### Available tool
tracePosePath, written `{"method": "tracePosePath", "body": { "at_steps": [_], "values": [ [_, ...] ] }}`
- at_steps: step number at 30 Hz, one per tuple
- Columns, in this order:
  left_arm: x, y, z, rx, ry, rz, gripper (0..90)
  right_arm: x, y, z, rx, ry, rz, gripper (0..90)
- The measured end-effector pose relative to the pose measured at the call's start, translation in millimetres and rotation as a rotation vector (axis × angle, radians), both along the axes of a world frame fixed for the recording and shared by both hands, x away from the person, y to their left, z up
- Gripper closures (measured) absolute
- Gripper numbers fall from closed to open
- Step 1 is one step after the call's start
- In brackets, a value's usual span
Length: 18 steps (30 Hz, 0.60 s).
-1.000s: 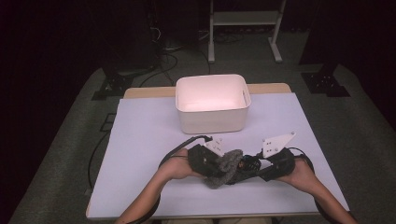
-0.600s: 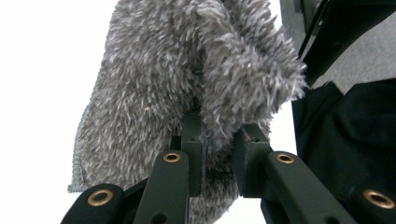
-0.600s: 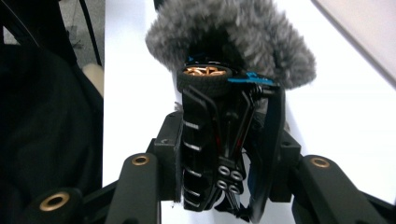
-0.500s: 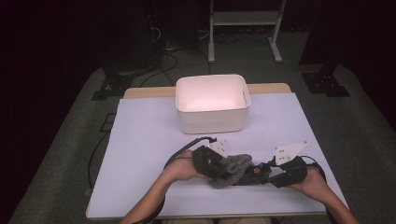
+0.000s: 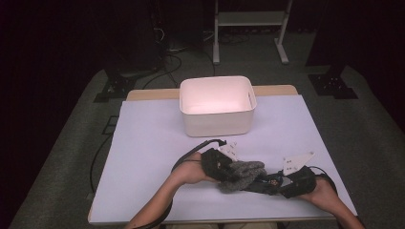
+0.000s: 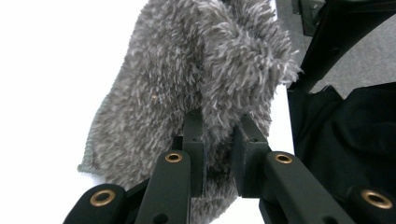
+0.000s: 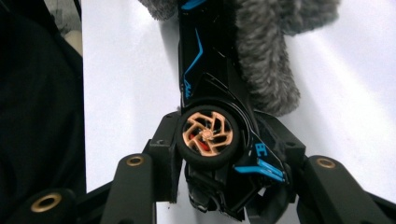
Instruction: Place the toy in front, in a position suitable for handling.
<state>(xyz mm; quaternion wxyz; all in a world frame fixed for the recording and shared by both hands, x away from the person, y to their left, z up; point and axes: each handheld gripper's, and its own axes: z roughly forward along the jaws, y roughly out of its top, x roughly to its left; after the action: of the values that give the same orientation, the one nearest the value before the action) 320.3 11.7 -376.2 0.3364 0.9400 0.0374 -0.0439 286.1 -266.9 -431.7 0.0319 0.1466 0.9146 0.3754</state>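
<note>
A grey fluffy cloth (image 5: 242, 171) (image 6: 187, 70) hangs bunched between my hands, low over the white table (image 5: 153, 143). My left gripper (image 5: 227, 168) (image 6: 218, 128) is shut on a fold of it. A black toy car (image 5: 261, 184) (image 7: 205, 70) with blue stripes and a copper-spoked wheel (image 7: 207, 135) lies lengthwise between the jaws of my right gripper (image 5: 276, 183) (image 7: 226, 140), which is shut on its rear. Those jaws have just eased slightly wider, the car still between them. The cloth (image 7: 266, 56) drapes over the car's front.
A white plastic bin (image 5: 217, 119) stands at the middle back of the table, and its inside looks bare. A metal stand (image 5: 248, 19) and cables lie on the dark floor beyond. White tabletop stretches to the left of my hands.
My right hand has moved right and down toward the table's front edge with the car. The cloth now covers less of the car. My left hand has barely moved.
</note>
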Motion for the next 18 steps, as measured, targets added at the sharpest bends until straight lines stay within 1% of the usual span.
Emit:
{"method": "tracePosePath", "body": {
  "at_steps": [2,4,6,8,9,10,11,12,14,15,16,17,18],
  "values": [
    [0.5,-0.4,-0.5,0.001,0.001,-0.001,78.4,-0.5,1.8,0.8,-0.009,-0.007,0.001,53.4],
    [0.1,-2.7,0.6,0.01,-0.012,-0.008,78.3,0.3,3.6,1.3,-0.019,-0.008,0.006,53.5],
    [0.3,-6.5,2.5,0.004,-0.019,-0.009,77.0,1.6,5.9,2.1,-0.028,-0.019,0.013,53.5],
    [0.7,-12.2,4.0,0.005,-0.03,-0.019,72.8,2.6,9.1,3.4,-0.034,-0.019,0.018,53.4],
    [0.4,-15.8,3.8,0.012,-0.041,-0.023,71.8,3.0,11.0,3.9,-0.037,-0.022,0.022,53.2],
    [0.7,-19.5,3.7,0.023,-0.044,-0.019,69.6,3.2,12.8,4.4,-0.043,-0.022,0.026,53.1],
    [0.9,-23.3,3.5,0.033,-0.041,-0.011,65.4,3.4,14.4,4.5,-0.049,-0.026,0.032,53.1],
    [0.4,-26.2,3.8,0.036,-0.056,-0.02,63.8,3.0,15.5,4.5,-0.056,-0.027,0.033,53.0],
    [-0.3,-31.4,3.5,0.033,-0.056,-0.032,61.3,2.7,16.1,4.1,-0.061,-0.028,0.034,53.7],
    [-1.1,-33.4,2.7,0.029,-0.067,-0.037,61.4,2.6,16.1,3.7,-0.059,-0.026,0.034,54.0],
    [-2.4,-34.4,1.9,0.027,-0.084,-0.042,63.8,2.5,16.3,3.1,-0.057,-0.024,0.034,54.1],
    [-3.4,-34.1,1.5,0.014,-0.099,-0.048,70.2,2.6,16.6,2.5,-0.055,-0.023,0.033,54.3],
    [-3.6,-33.4,1.3,0.008,-0.1,-0.043,76.0,2.6,17.1,1.9,-0.053,-0.024,0.034,54.9]
  ]
}}
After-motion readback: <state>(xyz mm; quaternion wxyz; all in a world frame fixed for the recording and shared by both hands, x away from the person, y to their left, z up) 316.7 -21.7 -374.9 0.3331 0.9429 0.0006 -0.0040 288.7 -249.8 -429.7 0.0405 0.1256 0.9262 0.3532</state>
